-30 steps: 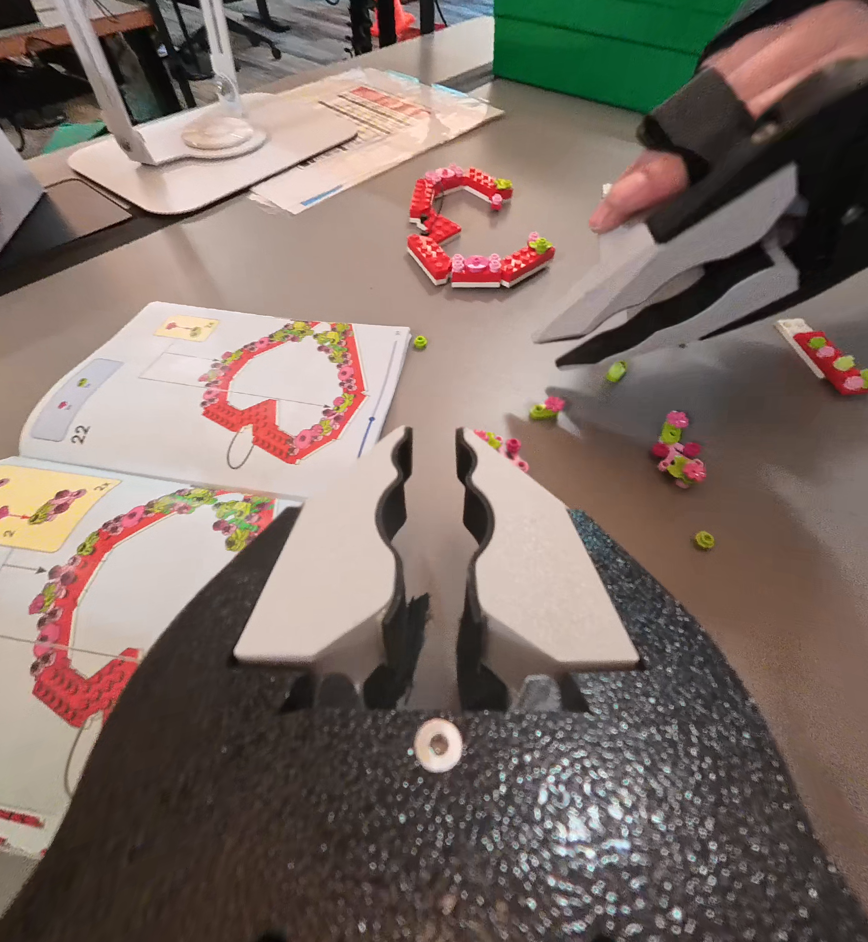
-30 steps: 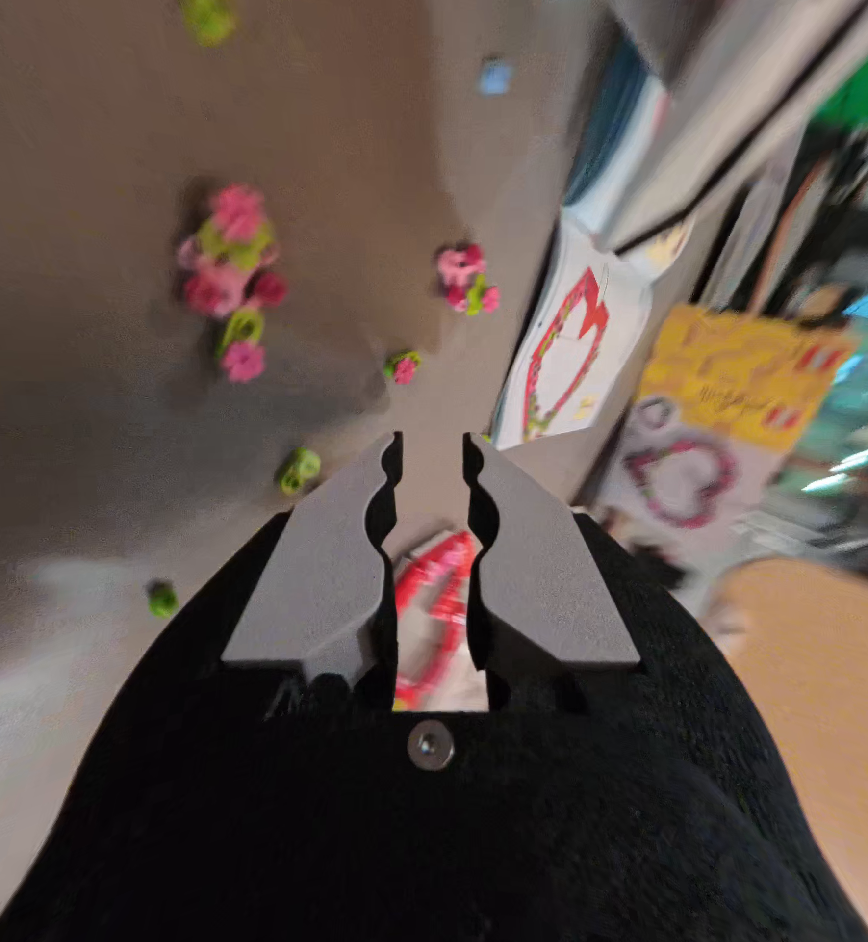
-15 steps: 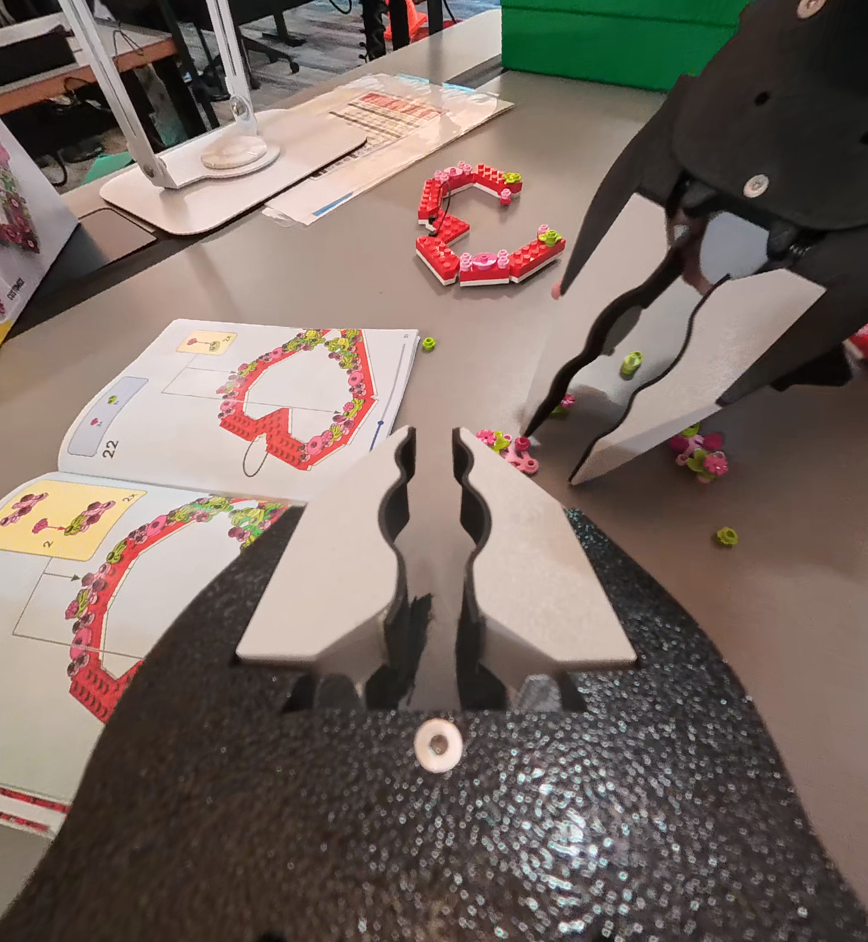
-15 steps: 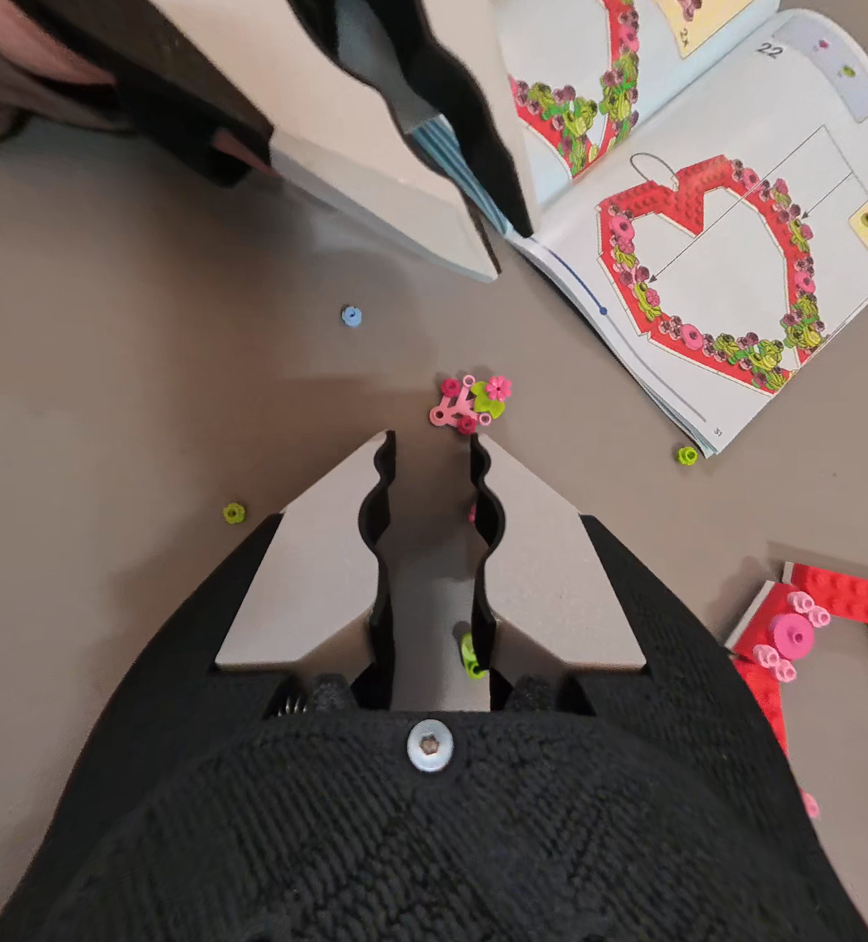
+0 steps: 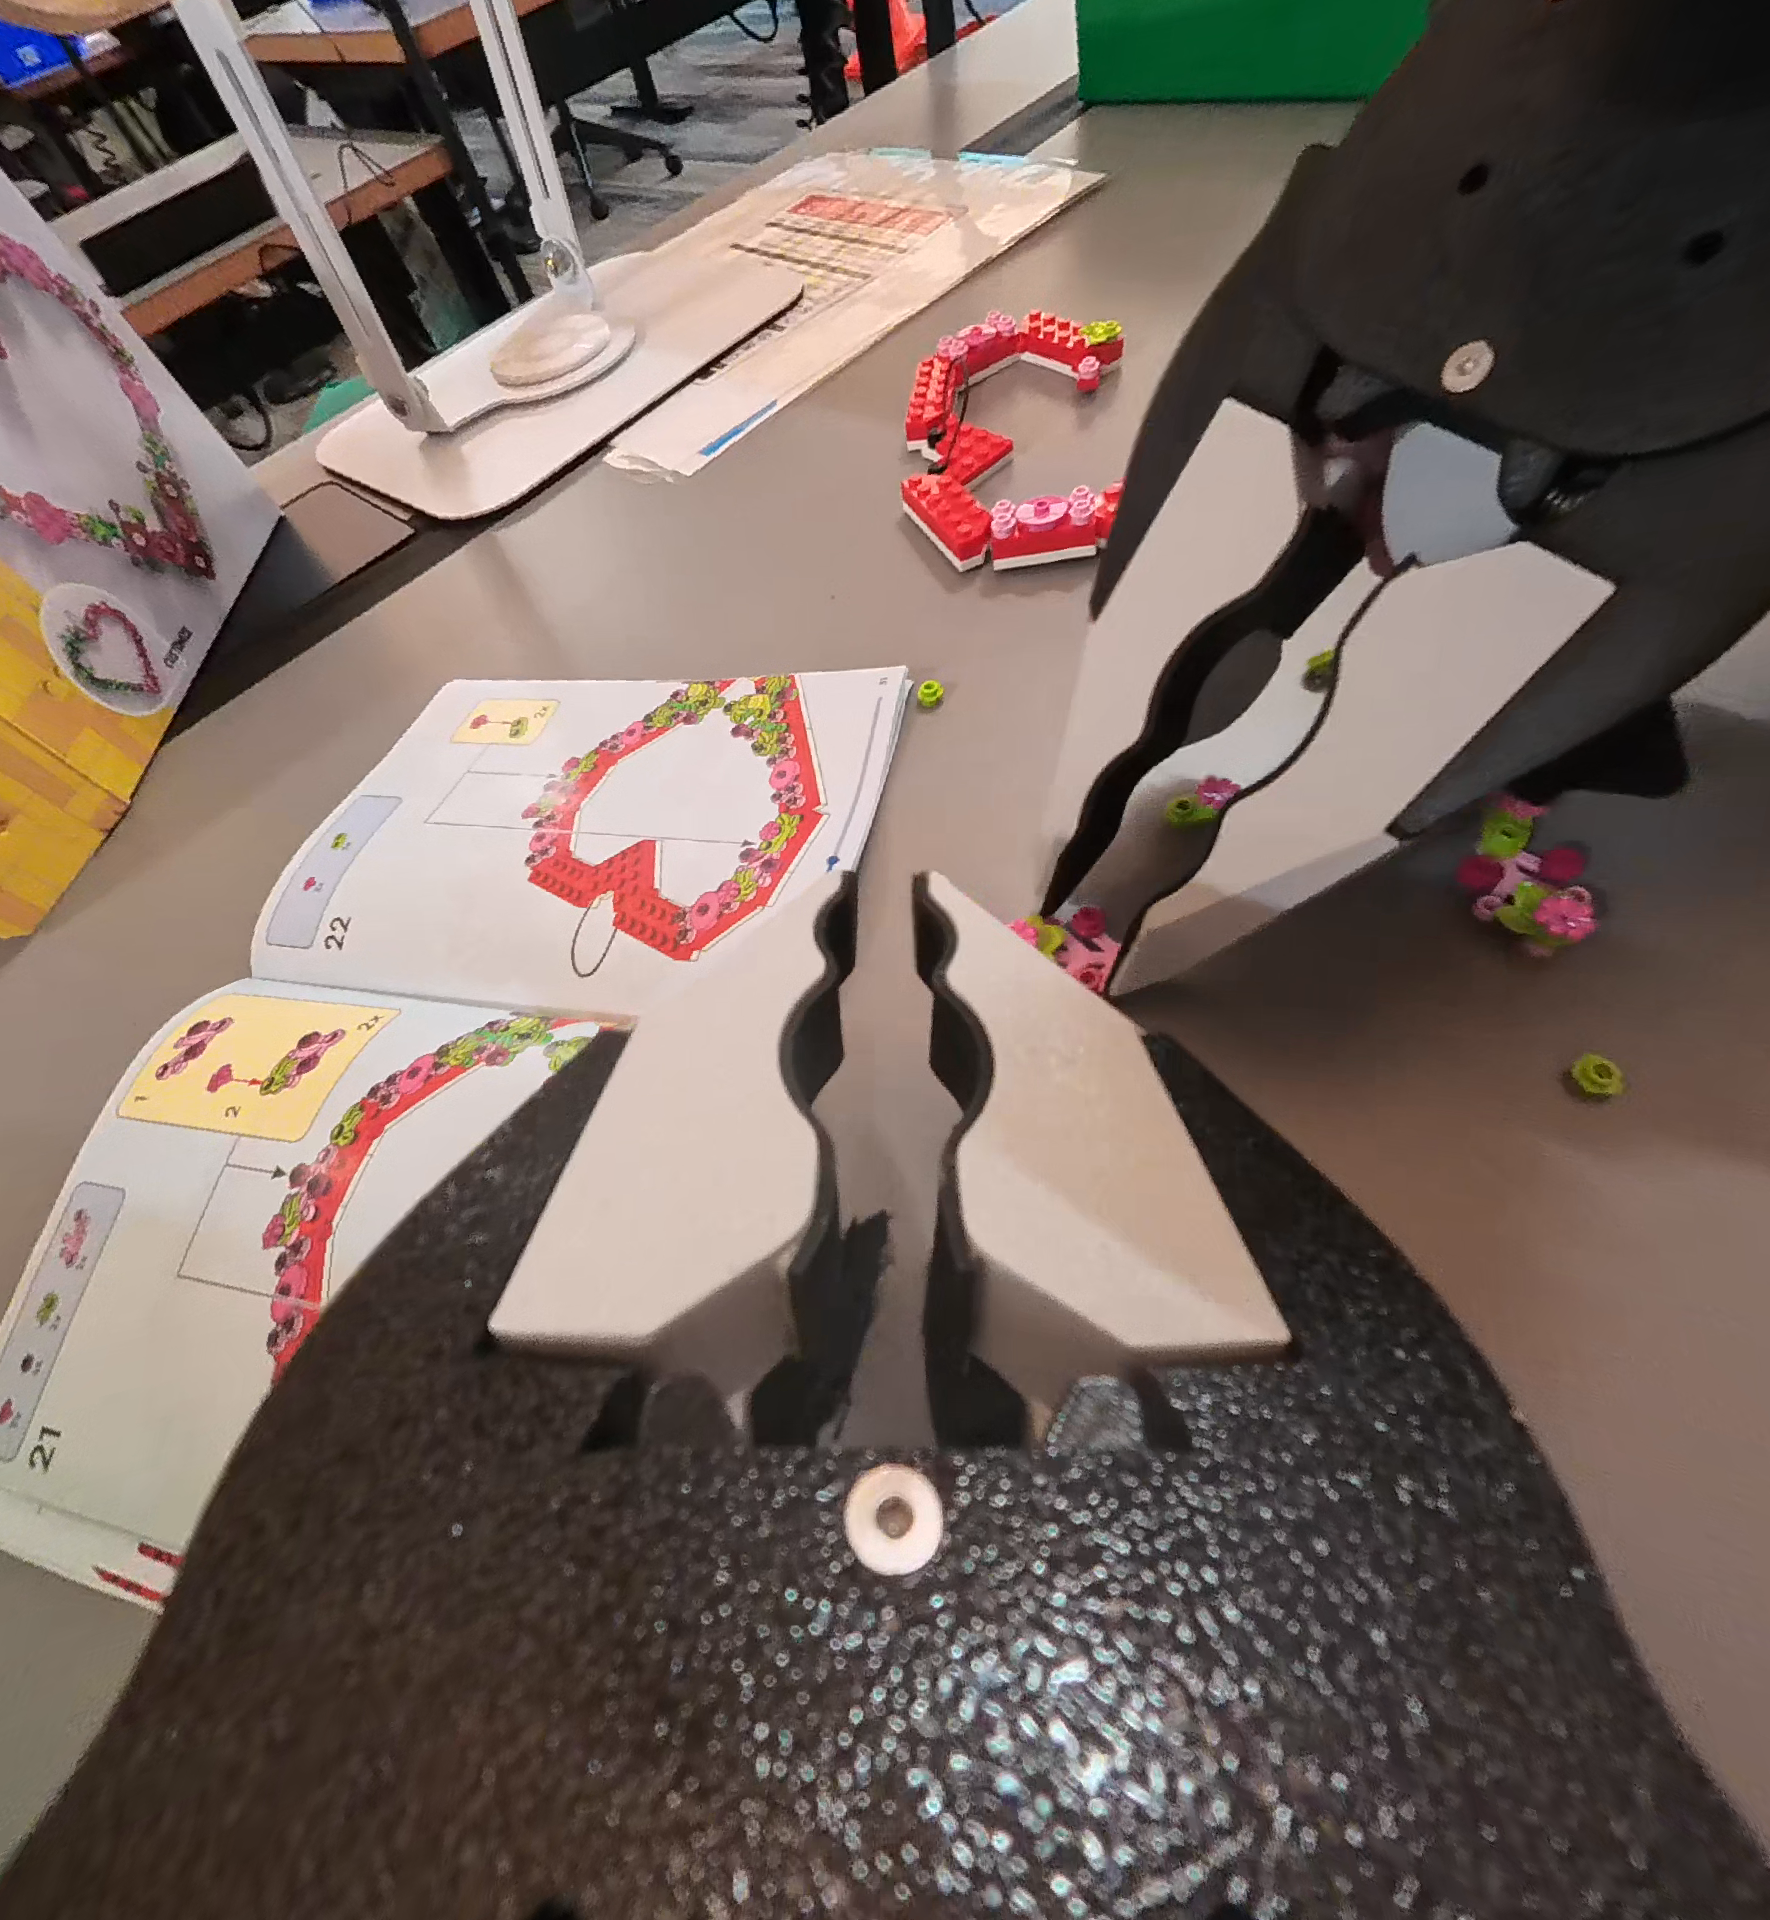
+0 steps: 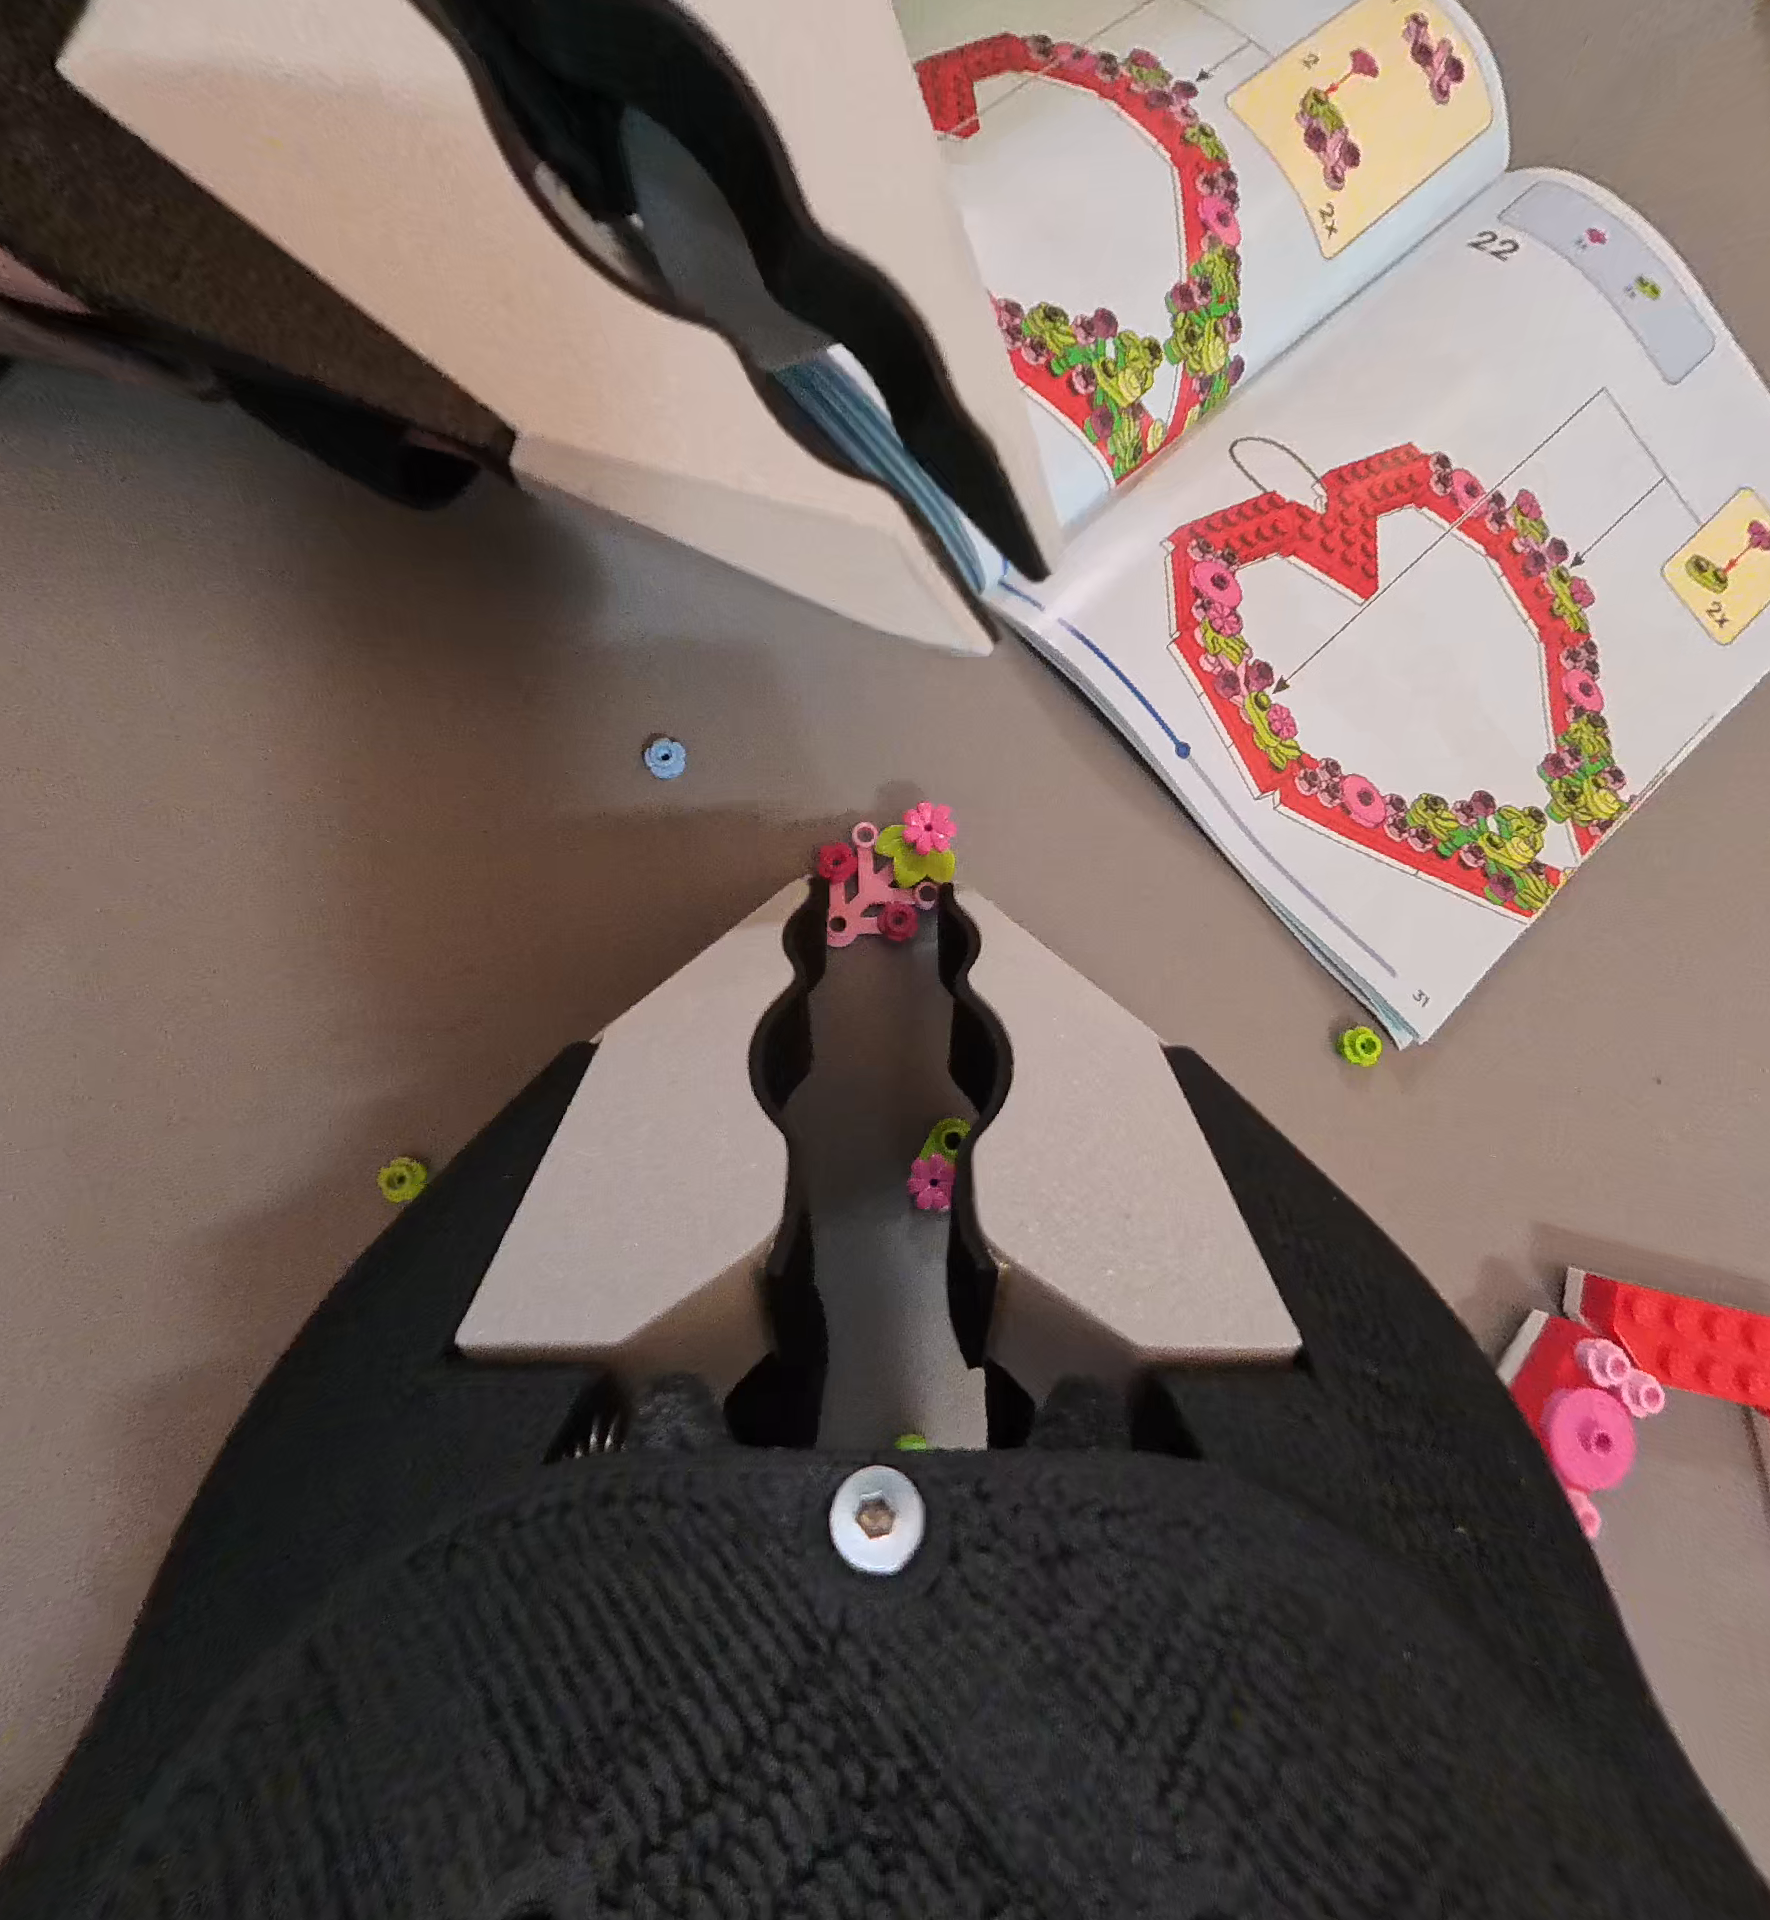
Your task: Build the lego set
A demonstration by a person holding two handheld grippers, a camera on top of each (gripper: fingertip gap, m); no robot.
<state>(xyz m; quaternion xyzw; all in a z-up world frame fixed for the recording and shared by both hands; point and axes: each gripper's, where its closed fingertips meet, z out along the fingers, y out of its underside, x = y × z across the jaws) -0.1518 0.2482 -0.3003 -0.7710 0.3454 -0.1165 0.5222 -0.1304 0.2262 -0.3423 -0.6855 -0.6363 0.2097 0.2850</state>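
A: Left gripper (image 5: 879,894) body: black, rough, sparkly grain. Fingers (image 5: 1057,1122) matt grey, smooth, wavy black inner edges. Bright metal screw (image 5: 891,1520) bottom centre.

B: Right gripper (image 6: 876,894) body: black, ribbed, layered look, matt. Same grey matt fingers (image 6: 652,1174).

A: Table (image 5: 1483,1299), right of frame: grey-brown, smooth, low sheen.

B: Booklet (image 6: 1463,582), upper right: glossy paper. Flower cluster (image 6: 886,868), centre: shiny plastic. Red plates (image 6: 1712,1351), lower right: glossy, studded plastic.

A: Box (image 5: 19,582), left edge: printed cardboard.

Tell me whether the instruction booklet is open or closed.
Open. The booklet lies flat on the table, two facing pages showing the red heart drawings.
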